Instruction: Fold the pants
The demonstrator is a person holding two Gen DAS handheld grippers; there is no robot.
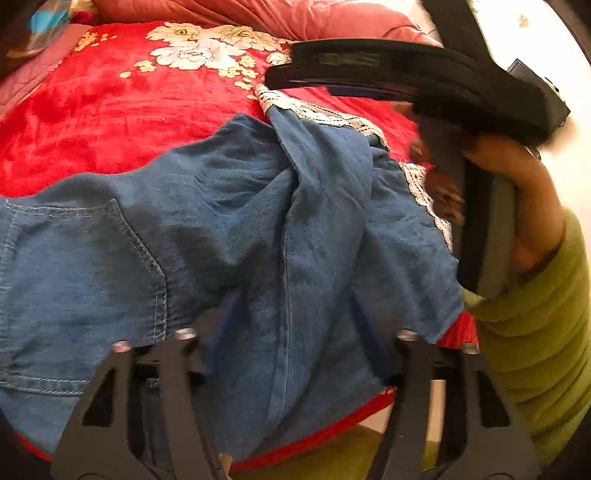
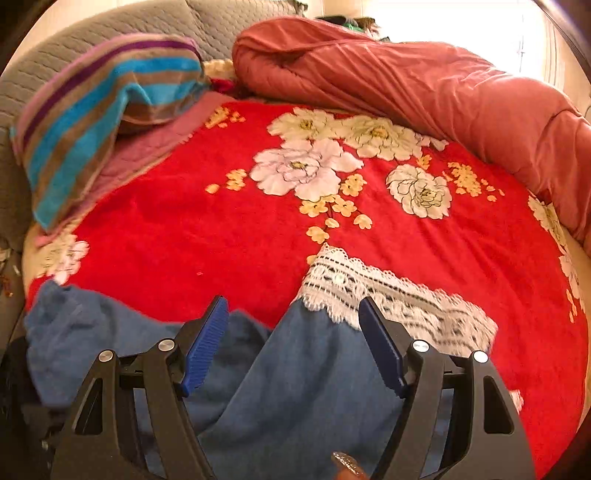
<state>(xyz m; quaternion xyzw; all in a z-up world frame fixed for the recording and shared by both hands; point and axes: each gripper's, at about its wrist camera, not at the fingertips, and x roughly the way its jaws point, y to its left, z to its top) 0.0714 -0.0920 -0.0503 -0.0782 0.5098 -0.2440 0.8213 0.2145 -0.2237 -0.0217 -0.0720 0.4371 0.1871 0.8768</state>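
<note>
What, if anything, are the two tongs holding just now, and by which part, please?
Right tongs: open over the pants' lace hem, holding nothing. Left tongs: tips hidden under the pants, cannot tell.

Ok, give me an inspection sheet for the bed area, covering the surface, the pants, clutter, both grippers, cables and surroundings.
Surface: red flowered blanket covering the bed.
Job's things: blue pants lying rumpled, not yet folded, white lace hem on the blanket.
Clutter: striped towel and rolled pink quilt at the far side.
Grippers: right gripper open above a pant leg near the lace; left gripper has its fingertips hidden in the cloth, grip unclear.
Cables: nothing seen.
Surroundings: grey quilted headboard; a hand in a green sleeve holds the right gripper.
</note>
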